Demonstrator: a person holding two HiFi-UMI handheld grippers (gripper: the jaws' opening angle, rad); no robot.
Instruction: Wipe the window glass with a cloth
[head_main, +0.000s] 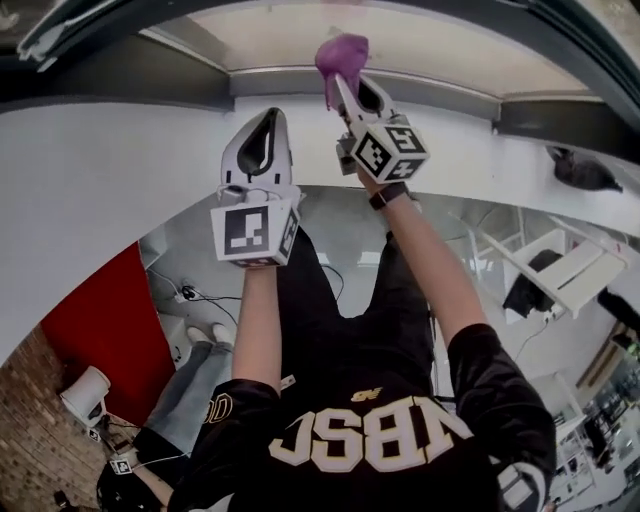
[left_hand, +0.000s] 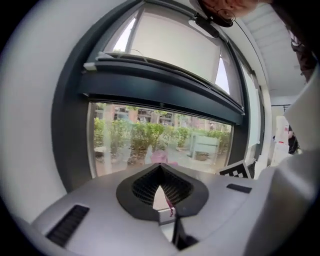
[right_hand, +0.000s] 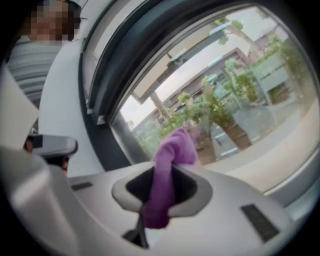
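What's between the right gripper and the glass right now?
The cloth, clamped in the right gripper and bunched past its tips toward the glass; the right gripper view shows it.

Your right gripper (head_main: 347, 88) is up ahead, right of your left gripper (head_main: 268, 118), which sits lower and nearer you. The cloth (head_main: 342, 52) is between the right jaws, its end at the glass (left_hand: 107, 160); contact unclear. The frame (left_hand: 165, 92) runs above the glass, with plants (left_hand: 145, 135) behind it.
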